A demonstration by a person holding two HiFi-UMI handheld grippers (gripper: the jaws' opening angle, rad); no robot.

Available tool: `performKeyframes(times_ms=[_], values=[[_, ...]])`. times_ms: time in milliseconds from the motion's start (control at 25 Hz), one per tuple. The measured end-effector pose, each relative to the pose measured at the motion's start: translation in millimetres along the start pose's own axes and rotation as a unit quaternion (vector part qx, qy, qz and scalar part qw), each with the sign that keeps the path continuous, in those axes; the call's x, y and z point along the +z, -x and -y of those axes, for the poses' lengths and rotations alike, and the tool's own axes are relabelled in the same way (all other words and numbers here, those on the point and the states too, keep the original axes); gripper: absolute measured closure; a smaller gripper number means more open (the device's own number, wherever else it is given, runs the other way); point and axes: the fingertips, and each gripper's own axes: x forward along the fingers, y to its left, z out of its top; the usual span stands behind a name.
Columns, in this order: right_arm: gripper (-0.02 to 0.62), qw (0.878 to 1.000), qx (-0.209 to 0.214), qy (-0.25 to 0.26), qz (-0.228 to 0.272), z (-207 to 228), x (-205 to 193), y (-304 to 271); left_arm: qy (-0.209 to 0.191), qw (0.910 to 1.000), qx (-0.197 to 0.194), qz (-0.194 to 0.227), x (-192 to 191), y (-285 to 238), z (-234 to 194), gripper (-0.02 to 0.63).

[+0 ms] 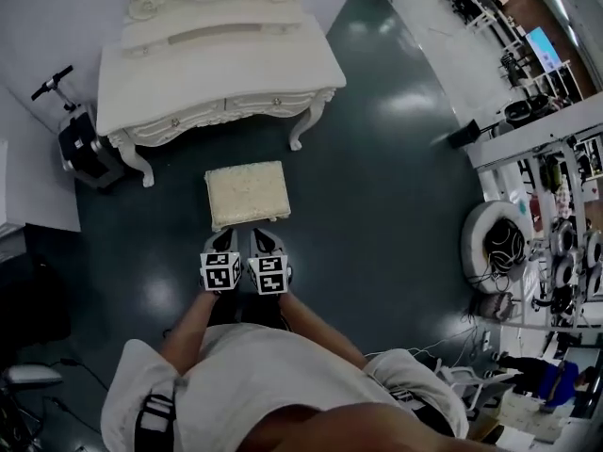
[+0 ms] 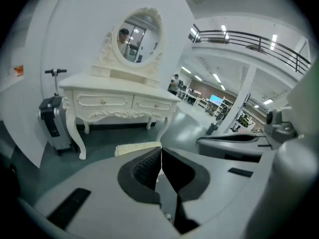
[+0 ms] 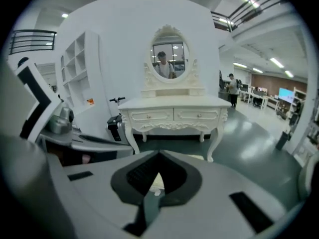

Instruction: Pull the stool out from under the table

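The stool (image 1: 247, 194), a low one with a cream cushioned top, stands on the dark floor (image 1: 377, 177) in the open. It is fully clear of the white dressing table (image 1: 217, 73), and a strip of bare floor shows between its far edge and the table's front legs. No part of it sits under the table's top. It lies between the table and the person, roughly in line with the table's middle and turned slightly askew to its front.

The left gripper (image 1: 223, 240) and the right gripper (image 1: 267, 241) hover side by side just at the stool's near edge. The left fingers (image 2: 144, 171) are pressed together with nothing between them. The right fingers (image 3: 142, 176) are likewise closed and empty; the pale patch below their tips looks like the cushion seen past them, not something held. Neither gripper has hold of the stool, and whether either touches it cannot be told from the head view.

Judged from this layout, the pull itself looks complete. Little seems left, at most a small straightening of the stool.
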Motion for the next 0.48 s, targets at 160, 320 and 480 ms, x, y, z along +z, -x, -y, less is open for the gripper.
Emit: performKeyframes(times_ms=[160, 320, 480], values=[[0.581, 0.996, 0.016, 0.074, 0.044, 1, 54, 28, -0.016, 0.9975, 0.025, 0.063, 34, 30, 16, 0.595], [0.581, 0.985, 0.068, 0.133, 0.086, -2, 93, 77, -0.035, 0.9946, 0.022, 0.095, 57, 49, 46, 0.595], [0.581, 0.978, 0.093, 0.152, 0.108, 9, 94, 124, -0.041, 0.9925, 0.023, 0.113, 62, 65, 69, 0.595]])
